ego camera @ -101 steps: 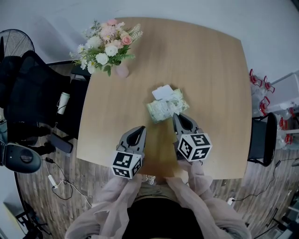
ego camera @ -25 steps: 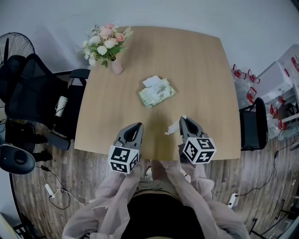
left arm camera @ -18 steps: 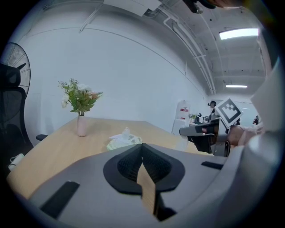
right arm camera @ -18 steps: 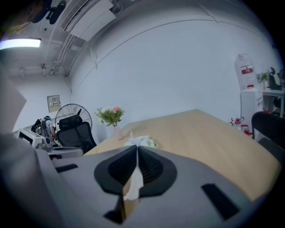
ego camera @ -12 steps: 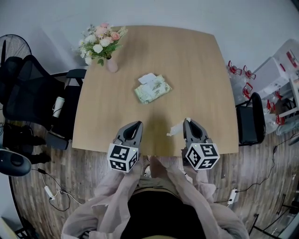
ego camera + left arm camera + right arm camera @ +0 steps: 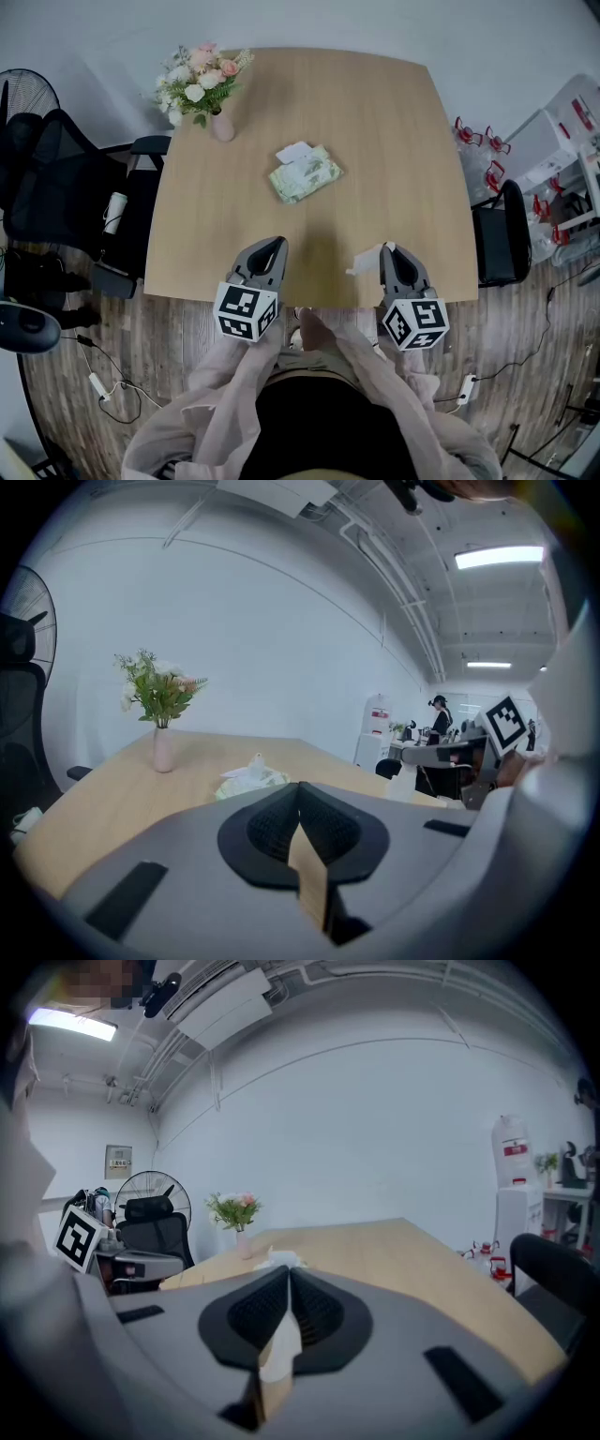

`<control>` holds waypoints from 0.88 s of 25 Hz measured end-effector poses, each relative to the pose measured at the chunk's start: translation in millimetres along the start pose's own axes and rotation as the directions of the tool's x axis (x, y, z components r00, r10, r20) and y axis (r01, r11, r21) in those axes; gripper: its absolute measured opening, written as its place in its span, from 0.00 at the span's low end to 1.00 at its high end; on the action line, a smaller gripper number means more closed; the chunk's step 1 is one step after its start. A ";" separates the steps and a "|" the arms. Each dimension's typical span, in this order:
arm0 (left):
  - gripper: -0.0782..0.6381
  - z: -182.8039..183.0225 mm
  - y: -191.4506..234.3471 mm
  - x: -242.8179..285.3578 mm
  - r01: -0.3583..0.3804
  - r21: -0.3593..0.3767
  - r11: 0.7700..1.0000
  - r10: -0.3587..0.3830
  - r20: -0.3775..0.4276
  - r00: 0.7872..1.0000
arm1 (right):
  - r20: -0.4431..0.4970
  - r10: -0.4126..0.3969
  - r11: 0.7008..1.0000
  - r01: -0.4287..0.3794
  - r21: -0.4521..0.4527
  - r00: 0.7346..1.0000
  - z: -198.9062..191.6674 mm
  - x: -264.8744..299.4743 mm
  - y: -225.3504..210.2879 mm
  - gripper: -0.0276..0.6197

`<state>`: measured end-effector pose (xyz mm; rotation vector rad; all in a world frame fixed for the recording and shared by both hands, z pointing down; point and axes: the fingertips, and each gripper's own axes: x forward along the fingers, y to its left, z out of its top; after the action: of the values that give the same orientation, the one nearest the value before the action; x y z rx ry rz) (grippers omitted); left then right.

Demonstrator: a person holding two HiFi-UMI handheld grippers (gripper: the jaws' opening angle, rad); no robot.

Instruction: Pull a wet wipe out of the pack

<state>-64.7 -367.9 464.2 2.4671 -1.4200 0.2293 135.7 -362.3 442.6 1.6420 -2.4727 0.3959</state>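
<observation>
The green wet wipe pack (image 6: 305, 176) lies on the wooden table (image 6: 394, 141), its white lid flap (image 6: 294, 153) open. My right gripper (image 6: 387, 248) is shut on a white wet wipe (image 6: 365, 262) that hangs off its tip to the left, well short of the pack, near the table's front edge. In the right gripper view the wipe (image 6: 282, 1339) shows pinched between the pads, with the pack (image 6: 277, 1260) beyond. My left gripper (image 6: 273, 245) is shut with nothing in it, also near the front edge. From the left gripper (image 6: 300, 786) the pack (image 6: 251, 778) lies ahead.
A vase of flowers (image 6: 200, 86) stands at the table's far left corner. A black office chair (image 6: 66, 178) and a fan (image 6: 23, 84) are on the left. Another chair (image 6: 502, 244) and white shelving (image 6: 572, 122) stand on the right.
The right gripper, at the pack four seconds ago, has drawn back with the wipe towards the front edge and drifted right. The left gripper has stayed put.
</observation>
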 end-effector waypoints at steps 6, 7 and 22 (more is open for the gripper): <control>0.13 -2.1 -1.2 -2.6 0.010 -0.013 1.000 -0.010 -0.001 1.000 | 0.007 0.003 1.000 -0.003 -0.012 1.000 -7.9 -5.2 -2.0 0.06; 0.13 -3.1 -1.1 -2.9 0.010 -0.015 1.000 -0.010 -0.003 1.000 | 0.007 0.003 1.000 -0.003 -0.010 1.000 -9.5 -5.2 -2.2 0.06; 0.13 -11.1 -1.9 -4.9 0.022 -0.017 1.000 -0.022 -0.019 1.000 | -0.070 0.084 0.996 -0.086 -0.026 0.994 -20.6 12.8 10.6 0.06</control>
<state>-65.5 -359.4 473.1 2.4596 -1.3811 0.2346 120.4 -363.6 464.2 1.4903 -2.4914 0.4185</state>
